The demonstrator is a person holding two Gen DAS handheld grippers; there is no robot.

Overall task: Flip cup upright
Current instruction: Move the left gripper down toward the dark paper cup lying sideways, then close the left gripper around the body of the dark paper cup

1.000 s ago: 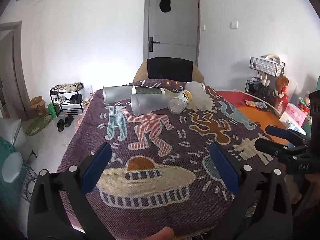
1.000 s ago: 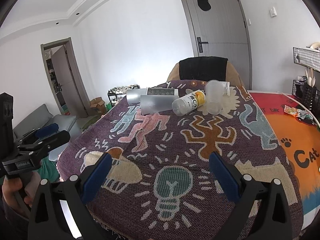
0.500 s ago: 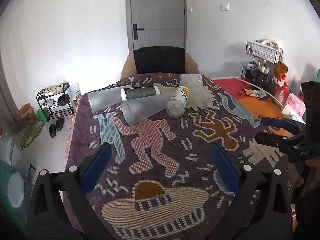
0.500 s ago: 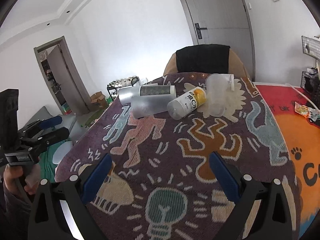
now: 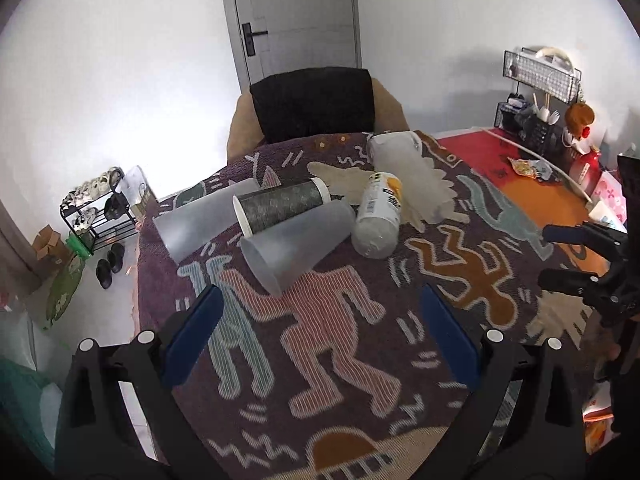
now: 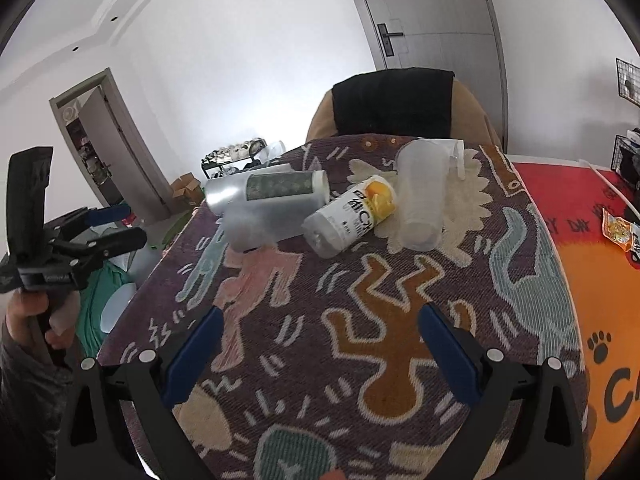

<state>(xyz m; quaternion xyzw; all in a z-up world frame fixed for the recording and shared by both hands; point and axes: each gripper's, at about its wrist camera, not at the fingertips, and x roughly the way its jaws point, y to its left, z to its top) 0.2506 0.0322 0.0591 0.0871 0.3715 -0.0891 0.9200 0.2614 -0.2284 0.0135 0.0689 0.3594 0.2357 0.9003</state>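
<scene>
Since every cup in the cluster lies on its side, the likeliest target is the nearest frosted cup (image 5: 298, 242), toppled on the patterned tabletop (image 5: 360, 340) with its open mouth toward the near left and its base toward the far right. Its long axis runs diagonally across the line of the left gripper (image 5: 320, 336), which sits just short of it, so I judge the left hand the nearer one. Those jaws stand spread wide and hold nothing. The cup looks translucent, plain and tapered, probably light enough to roll when touched.

Against its far side rests a dark patterned cup (image 5: 282, 204), and a second frosted cup (image 5: 200, 222) lies to the left. A white bottle (image 5: 378, 216) touches the base end, with a clear cup (image 5: 404, 160) beyond it. The right gripper (image 6: 320, 336), jaws also spread and empty, faces the bottle from farther off.
</scene>
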